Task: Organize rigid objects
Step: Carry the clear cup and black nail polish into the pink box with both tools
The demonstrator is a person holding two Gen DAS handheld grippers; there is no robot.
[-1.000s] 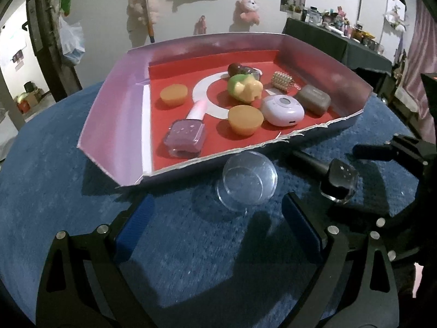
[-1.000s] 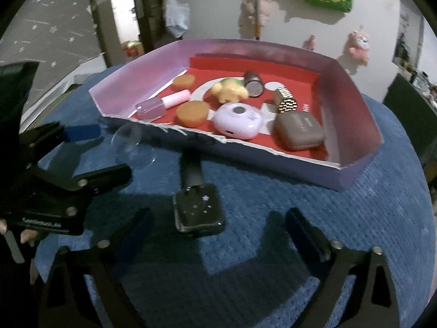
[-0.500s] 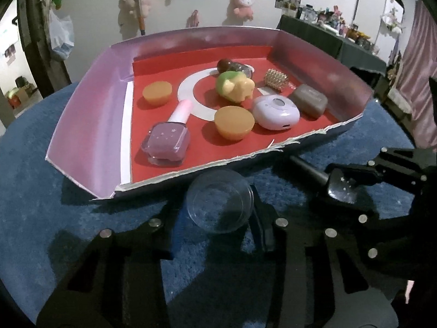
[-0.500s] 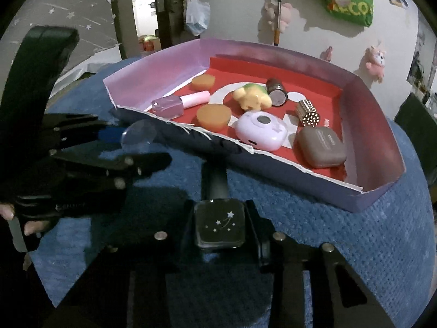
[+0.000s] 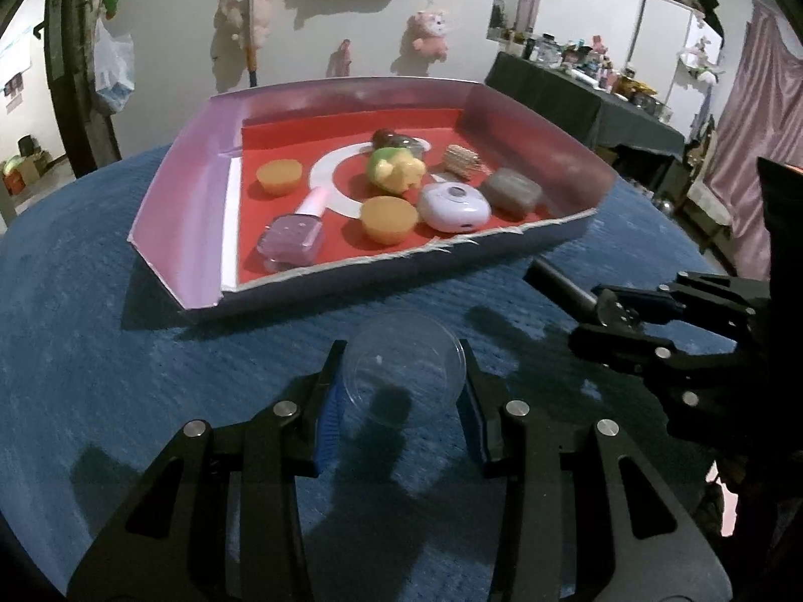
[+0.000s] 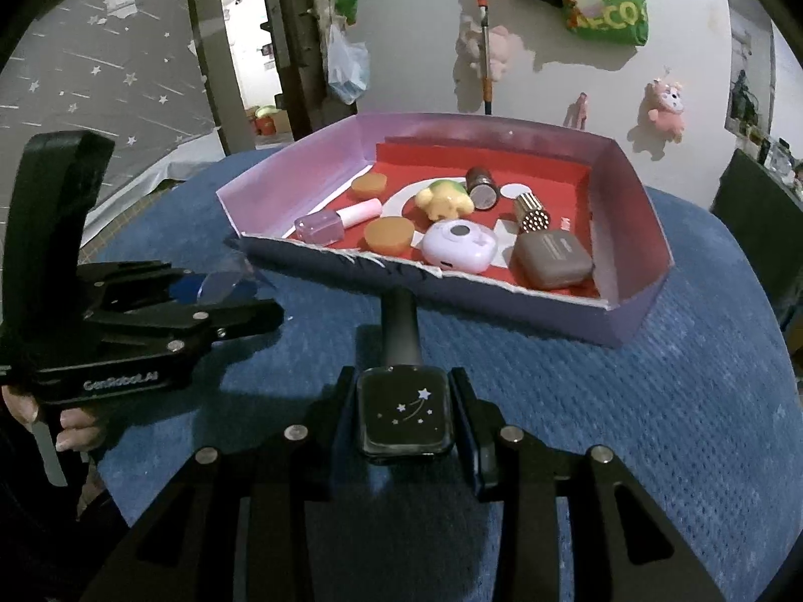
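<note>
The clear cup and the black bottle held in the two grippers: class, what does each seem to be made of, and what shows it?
Clear cup: probably thin plastic, glossy; the blue cloth shows straight through it. Black bottle: likely glass or hard plastic, dark and shiny, with light glinting along its edges and white stars printed on its flat face.

Both grippers tilt downward, side by side; left gripper (image 5: 399, 391) clamps a clear cup (image 5: 401, 376), right gripper (image 6: 404, 414) a black bottle (image 6: 401, 401).

Domestic room. Plush toys (image 5: 430, 34) hang on the wall. A cluttered side table (image 5: 592, 85) and pink curtain (image 5: 758, 100) stand nearby.
</note>
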